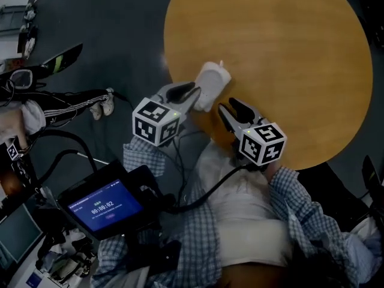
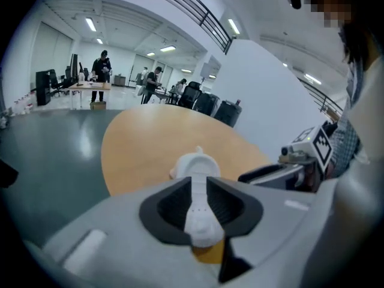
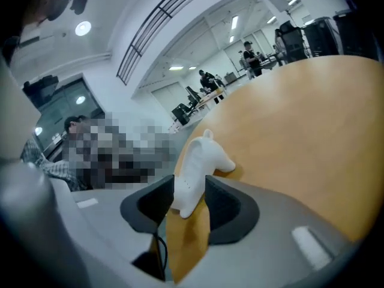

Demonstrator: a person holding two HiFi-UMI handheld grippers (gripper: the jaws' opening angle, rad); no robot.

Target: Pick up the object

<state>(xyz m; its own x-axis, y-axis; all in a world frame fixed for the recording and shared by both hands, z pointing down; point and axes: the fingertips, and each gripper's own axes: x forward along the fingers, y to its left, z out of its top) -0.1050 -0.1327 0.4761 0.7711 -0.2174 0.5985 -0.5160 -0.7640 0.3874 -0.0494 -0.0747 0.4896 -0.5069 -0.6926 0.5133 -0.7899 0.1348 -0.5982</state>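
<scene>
A small white animal figurine [image 1: 211, 83] rests near the front edge of the round wooden table [image 1: 288, 53]. My left gripper [image 1: 195, 96] reaches it from the left. In the left gripper view the figurine [image 2: 195, 164] fills the gap between the black pads [image 2: 171, 206], which touch it on both sides, so my left gripper [image 2: 197, 192] is shut on it. My right gripper [image 1: 229, 105] is just right of the figurine, jaws wide apart. In the right gripper view the figurine [image 3: 201, 158] stands on the table [image 3: 312, 119], its near end between the spread jaws of that gripper [image 3: 189, 204], unclamped.
A device with a lit blue screen [image 1: 107, 206] and cables hangs at the person's left side over dark floor. Gear lies on the floor at far left [image 1: 36, 95]. In the distance people stand at desks [image 2: 102, 71] beside office chairs [image 2: 204, 99].
</scene>
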